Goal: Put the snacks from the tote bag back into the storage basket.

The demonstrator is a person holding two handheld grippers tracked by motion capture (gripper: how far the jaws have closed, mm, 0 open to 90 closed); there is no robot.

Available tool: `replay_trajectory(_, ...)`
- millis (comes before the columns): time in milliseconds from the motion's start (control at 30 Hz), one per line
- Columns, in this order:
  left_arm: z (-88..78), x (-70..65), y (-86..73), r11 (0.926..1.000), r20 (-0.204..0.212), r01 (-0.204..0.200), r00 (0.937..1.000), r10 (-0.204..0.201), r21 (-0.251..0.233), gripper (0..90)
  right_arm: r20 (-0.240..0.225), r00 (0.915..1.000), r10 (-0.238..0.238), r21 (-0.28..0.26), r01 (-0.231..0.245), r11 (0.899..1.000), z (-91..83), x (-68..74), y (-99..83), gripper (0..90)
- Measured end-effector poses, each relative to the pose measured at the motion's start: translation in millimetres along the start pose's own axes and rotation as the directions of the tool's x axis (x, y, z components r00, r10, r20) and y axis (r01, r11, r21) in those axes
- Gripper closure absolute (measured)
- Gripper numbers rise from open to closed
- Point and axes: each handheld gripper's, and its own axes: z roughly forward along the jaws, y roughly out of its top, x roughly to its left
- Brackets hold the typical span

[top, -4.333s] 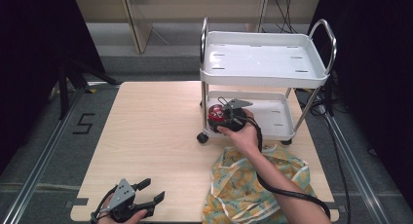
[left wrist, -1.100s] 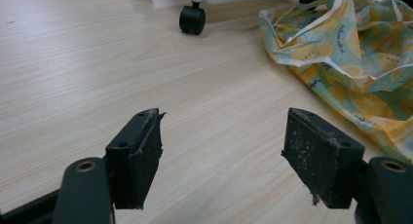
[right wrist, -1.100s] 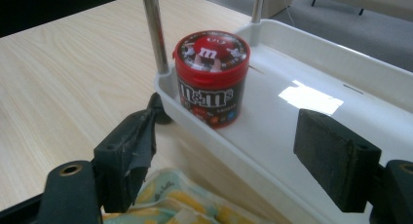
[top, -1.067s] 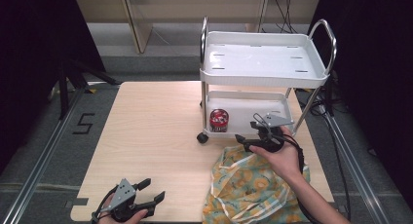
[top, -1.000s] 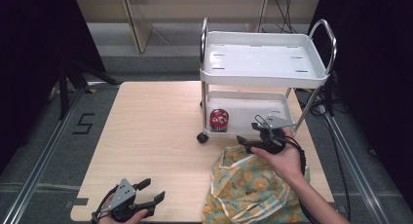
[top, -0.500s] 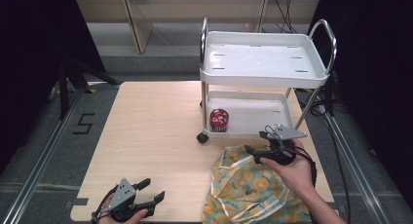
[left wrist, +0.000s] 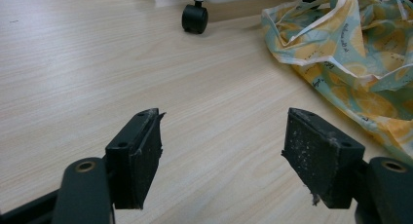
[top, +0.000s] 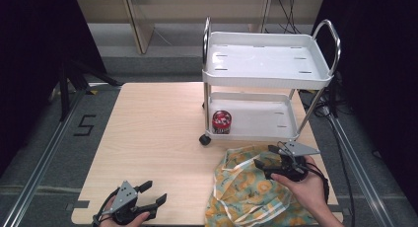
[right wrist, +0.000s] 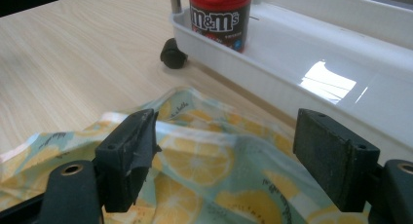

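A red M&M's tub [top: 221,122] [right wrist: 220,15] stands upright at the left end of the white cart's lower shelf [top: 261,119] [right wrist: 311,63]. My right gripper [top: 267,157] [right wrist: 225,153] hovers open over a lemon-print bag [top: 249,190] [right wrist: 204,185] that lies crumpled at the table's front right, with nothing between its jaws. My left gripper [top: 153,195] [left wrist: 221,156] rests open near the front left edge of the table, empty. From it the lemon-print bag [left wrist: 360,63] lies to the right and a cart wheel [left wrist: 195,18] is ahead.
The two-tier white cart [top: 266,59] stands on the back right of the wooden table [top: 153,128], its top tray empty. A cart wheel [right wrist: 173,53] sits just beyond the bag. Dark floor rails run along the table's left and right sides.
My right gripper let go of the tub on the lower shelf, then drew back toward me and to the right, over the bag. The left gripper has stayed put.
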Motion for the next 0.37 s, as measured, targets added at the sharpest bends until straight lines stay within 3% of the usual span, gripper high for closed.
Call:
replay_trajectory(100, -0.2, -0.2, 0.2, 1.0000, -0.002, -0.002, 1.0000, 0.003, 0.003, 29.2, 0.003, 0.9999, -0.010, -0.014, 0.010, 1.000, -1.3, 0.4, -7.0, 24.7)
replay_trajectory(167, 0.2, -2.0, -0.6, 0.9996, -0.007, 0.029, 0.9996, -0.029, 0.002, 29.1, -0.014, 0.9996, -0.025, -0.019, 0.024, 1.000, -2.5, -1.3, -11.3, 24.8)
replay_trajectory(200, 0.3, -1.9, -0.5, 0.9996, -0.007, 0.029, 0.9996, -0.029, 0.001, 29.1, -0.004, 1.0000, -0.005, -0.030, 0.005, 1.000, -2.6, 0.7, -14.5, 24.9)
replay_trajectory(233, 0.2, -1.7, -0.3, 0.9997, -0.005, 0.023, 0.9997, -0.022, 0.001, 29.1, -0.013, 0.9987, -0.049, -0.051, 0.048, 0.998, -1.7, -2.6, -15.9, 24.9)
replay_trajectory(267, -0.2, -0.3, 0.4, 1.0000, 0.000, -0.006, 1.0000, 0.006, 0.005, 29.1, -0.015, 0.9996, -0.023, -0.032, 0.022, 0.999, -3.6, -1.3, -17.7, 24.9)
replay_trajectory(367, 0.0, -0.3, 0.5, 1.0000, 0.002, -0.007, 1.0000, 0.007, 0.005, 29.0, -0.013, 0.9999, -0.006, -0.043, 0.005, 0.999, -4.2, -0.6, -21.3, 24.9)
